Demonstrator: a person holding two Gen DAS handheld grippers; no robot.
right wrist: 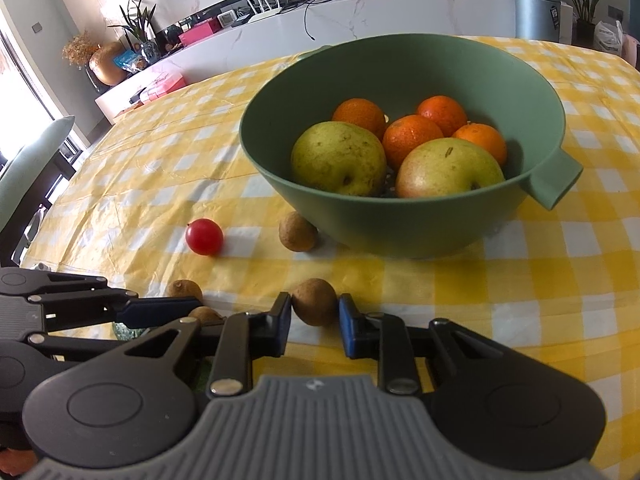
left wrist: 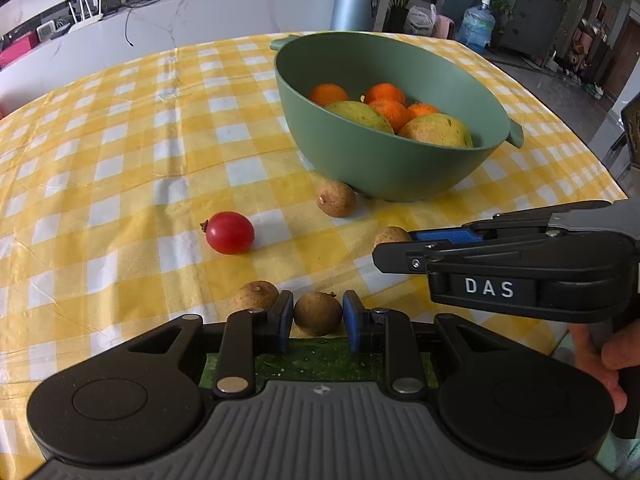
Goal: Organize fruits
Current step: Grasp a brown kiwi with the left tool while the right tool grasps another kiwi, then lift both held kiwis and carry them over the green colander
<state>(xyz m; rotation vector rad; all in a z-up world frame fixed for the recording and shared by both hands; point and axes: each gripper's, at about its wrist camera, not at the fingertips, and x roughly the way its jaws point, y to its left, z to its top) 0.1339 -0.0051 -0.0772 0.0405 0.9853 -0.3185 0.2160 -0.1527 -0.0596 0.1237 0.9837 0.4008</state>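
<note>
A green bowl (left wrist: 384, 168) (right wrist: 400, 216) on the yellow checked tablecloth holds two pears and several oranges. A red cherry tomato (left wrist: 230, 233) (right wrist: 204, 237) and several brown longans lie loose in front of it. My left gripper (left wrist: 317, 314) has its pads touching both sides of one longan (left wrist: 318, 314), with another longan (left wrist: 256, 295) just to its left. My right gripper (right wrist: 314, 312) has a longan (right wrist: 314, 301) between its fingers, with a small gap at the right pad. The right gripper also shows in the left wrist view (left wrist: 396, 250).
One longan (left wrist: 337, 199) (right wrist: 298, 231) lies against the bowl's base. Green glass (left wrist: 320, 360) shows under the left gripper. The table edge runs along the right. A white counter, a grey bin (left wrist: 356, 4) and plants stand behind the table.
</note>
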